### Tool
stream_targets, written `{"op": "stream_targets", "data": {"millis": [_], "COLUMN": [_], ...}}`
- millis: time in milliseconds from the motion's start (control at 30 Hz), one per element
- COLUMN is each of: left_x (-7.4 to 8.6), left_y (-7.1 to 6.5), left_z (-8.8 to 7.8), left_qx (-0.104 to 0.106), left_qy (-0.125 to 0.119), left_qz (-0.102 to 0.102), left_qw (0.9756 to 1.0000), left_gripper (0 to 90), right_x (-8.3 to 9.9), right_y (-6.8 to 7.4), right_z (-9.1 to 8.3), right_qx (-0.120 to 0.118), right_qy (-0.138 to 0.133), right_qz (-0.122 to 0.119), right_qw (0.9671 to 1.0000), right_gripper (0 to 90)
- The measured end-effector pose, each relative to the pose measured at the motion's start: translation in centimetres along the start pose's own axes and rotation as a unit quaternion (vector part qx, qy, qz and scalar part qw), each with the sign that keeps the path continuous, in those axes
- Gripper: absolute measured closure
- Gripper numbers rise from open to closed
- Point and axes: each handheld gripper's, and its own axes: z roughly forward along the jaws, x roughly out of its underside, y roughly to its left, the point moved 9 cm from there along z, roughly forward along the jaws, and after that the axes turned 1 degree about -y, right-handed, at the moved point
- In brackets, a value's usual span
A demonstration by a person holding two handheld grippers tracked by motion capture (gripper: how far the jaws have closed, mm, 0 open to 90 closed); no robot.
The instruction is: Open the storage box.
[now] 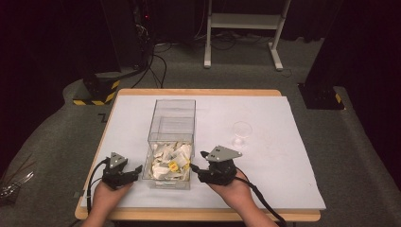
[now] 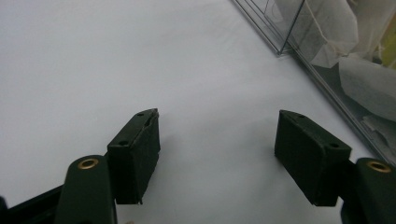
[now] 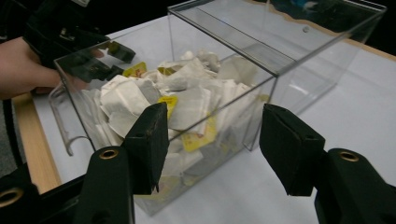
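On the table's near middle, a clear box (image 1: 171, 142) is seen, its front drawer heaped with white tea bags (image 1: 169, 161). It is flanked by the left gripper (image 1: 137, 169) and right gripper (image 1: 195, 166), jaws wide, nothing held; a glass (image 1: 241, 133) stands apart

2 black claws (image 1: 138, 169) (image 1: 194, 167) with grey triangular plates, brass-ringed screw holes, square pads, trailing black cables.
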Motion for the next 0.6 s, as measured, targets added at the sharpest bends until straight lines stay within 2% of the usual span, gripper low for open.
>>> {"op": "stream_targets", "data": {"millis": [300,600], "left_x": [0.0,0.0], "left_y": [0.0,0.0], "left_z": [0.0,0.0], "left_qx": [0.002,0.001], "left_qy": [0.000,0.000], "left_qz": [0.000,0.003], "left_qw": [1.0000,1.0000], "left_gripper": [30.7,30.5], "right_x": [-0.7,-0.5], "right_y": [2.3,4.0], "right_z": [1.6,2.5], "right_qx": [-0.028,-0.056], "right_qy": [0.008,0.028], "right_qz": [-0.019,-0.021], "right_qw": [0.9994,0.9978], "right_gripper": [45.6,54.2]}}
